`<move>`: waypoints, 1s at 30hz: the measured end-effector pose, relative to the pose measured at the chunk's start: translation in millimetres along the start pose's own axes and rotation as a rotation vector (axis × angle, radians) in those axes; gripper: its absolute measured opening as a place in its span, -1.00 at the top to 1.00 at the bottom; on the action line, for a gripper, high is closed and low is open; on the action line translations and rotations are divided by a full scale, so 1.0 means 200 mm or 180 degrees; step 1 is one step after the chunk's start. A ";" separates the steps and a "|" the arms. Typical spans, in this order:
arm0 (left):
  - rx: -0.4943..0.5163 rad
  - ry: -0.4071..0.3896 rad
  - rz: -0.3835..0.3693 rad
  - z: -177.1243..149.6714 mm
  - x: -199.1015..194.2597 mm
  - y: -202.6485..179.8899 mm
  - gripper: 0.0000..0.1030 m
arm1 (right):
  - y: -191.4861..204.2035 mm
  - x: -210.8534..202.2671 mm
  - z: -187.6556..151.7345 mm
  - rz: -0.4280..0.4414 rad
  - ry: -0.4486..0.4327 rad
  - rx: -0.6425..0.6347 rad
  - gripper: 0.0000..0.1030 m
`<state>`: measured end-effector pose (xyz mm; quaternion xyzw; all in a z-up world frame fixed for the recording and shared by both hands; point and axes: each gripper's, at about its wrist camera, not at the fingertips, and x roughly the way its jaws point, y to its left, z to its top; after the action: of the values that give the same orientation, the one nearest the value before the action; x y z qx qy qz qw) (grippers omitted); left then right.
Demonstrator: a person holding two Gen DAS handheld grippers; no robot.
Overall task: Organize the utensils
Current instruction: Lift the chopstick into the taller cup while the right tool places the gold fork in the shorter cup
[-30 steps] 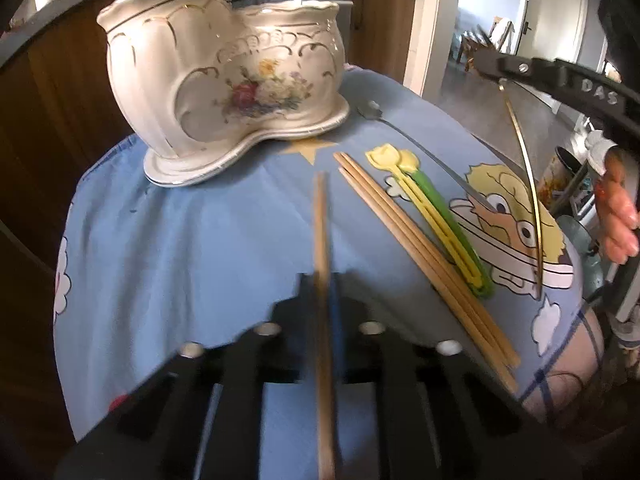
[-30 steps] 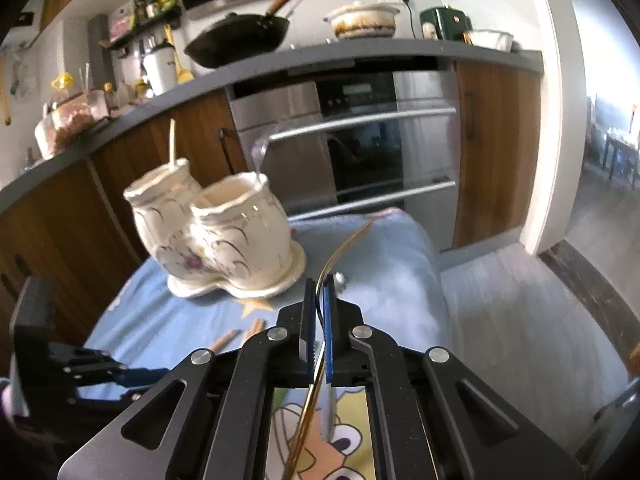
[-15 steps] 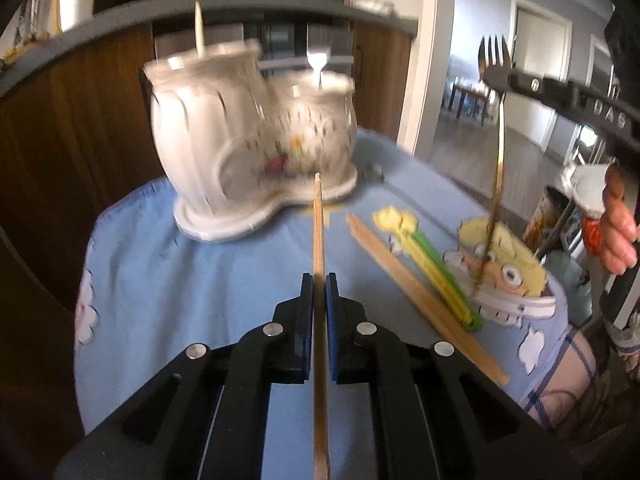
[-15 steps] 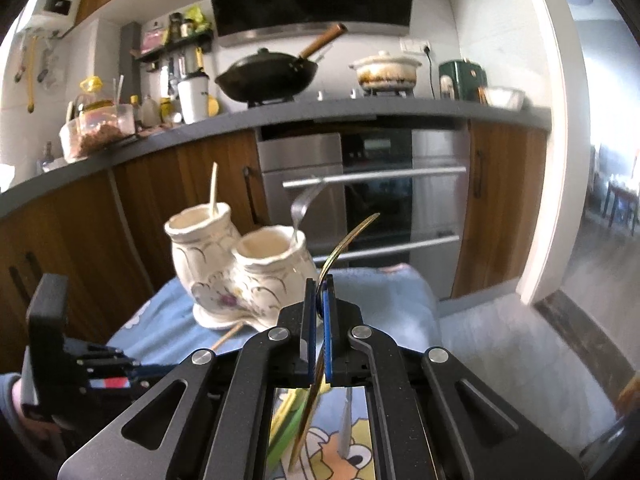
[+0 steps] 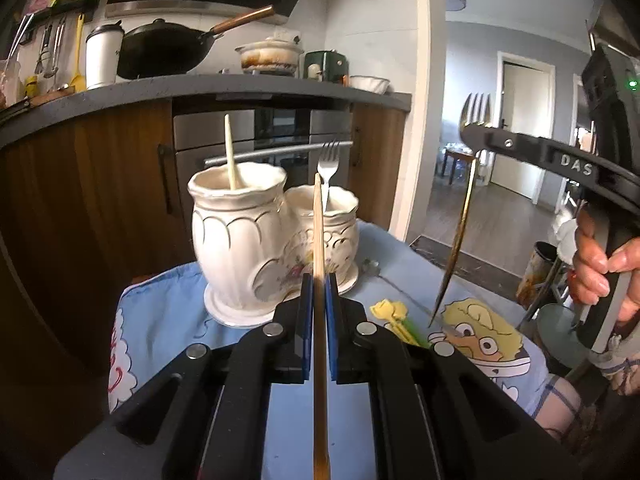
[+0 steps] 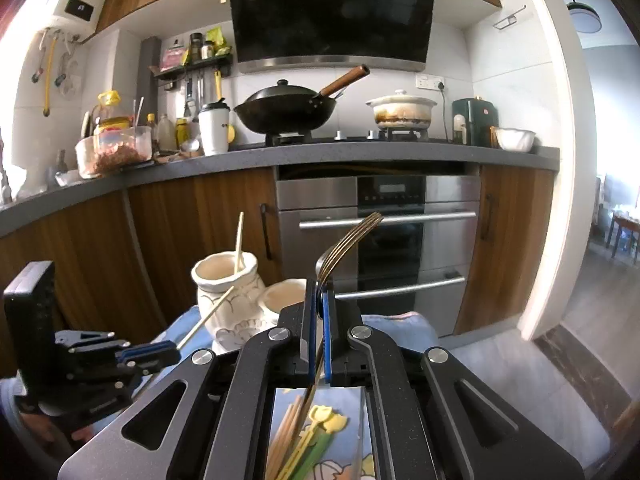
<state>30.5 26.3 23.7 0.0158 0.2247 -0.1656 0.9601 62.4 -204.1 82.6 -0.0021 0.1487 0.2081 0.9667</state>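
My left gripper (image 5: 319, 280) is shut on a wooden chopstick (image 5: 318, 220), which points at the cream ceramic two-pot holder (image 5: 240, 248) just ahead. The holder's left pot has a pale stick (image 5: 230, 152) in it, the right pot a silver fork (image 5: 328, 172). My right gripper (image 6: 318, 296) is shut on a gold fork (image 6: 352, 236), tines up; in the left wrist view this gold fork (image 5: 460, 232) hangs above the cloth, right of the holder. The right wrist view shows the holder (image 6: 228, 292) ahead to the left and the left gripper (image 6: 168, 354) beside it.
Several loose chopsticks (image 6: 284, 432) and yellow and green plastic utensils (image 5: 390, 312) lie on the blue cartoon tablecloth (image 5: 168, 320). A silver spoon (image 5: 370, 266) lies by the holder's base. Wooden cabinets and an oven (image 6: 380, 240) stand behind the table. A hand (image 5: 600, 268) grips the right tool.
Both grippers have risen and tipped up toward level, each still shut on its utensil. The gold fork has come up off the cloth and swung nearly upright. The holder now shows side-on.
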 end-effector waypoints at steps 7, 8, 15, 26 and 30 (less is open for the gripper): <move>0.0075 -0.0062 -0.0081 0.07 0.04 -0.02 0.88 | 0.00 0.01 0.01 -0.0026 0.0034 0.0002 0.93; 0.0077 -0.0093 -0.0086 0.09 0.04 -0.02 0.88 | 0.00 0.01 0.00 -0.0027 0.0031 0.0007 0.93; 0.0024 -0.0223 -0.0128 0.18 0.04 0.01 0.88 | -0.03 0.03 0.04 -0.0129 -0.0036 0.0062 0.93; -0.0029 -0.0460 -0.0174 0.35 0.04 0.06 0.88 | -0.05 0.01 0.14 -0.0330 -0.0212 0.0193 0.93; -0.0047 -0.0512 -0.0172 0.38 0.05 0.07 0.88 | -0.03 0.00 0.18 -0.0348 -0.0263 0.0144 0.93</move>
<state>75.6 28.9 87.4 -0.0108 0.1485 -0.1905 0.9703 75.8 -207.7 116.4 0.0201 0.1130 0.1514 0.9818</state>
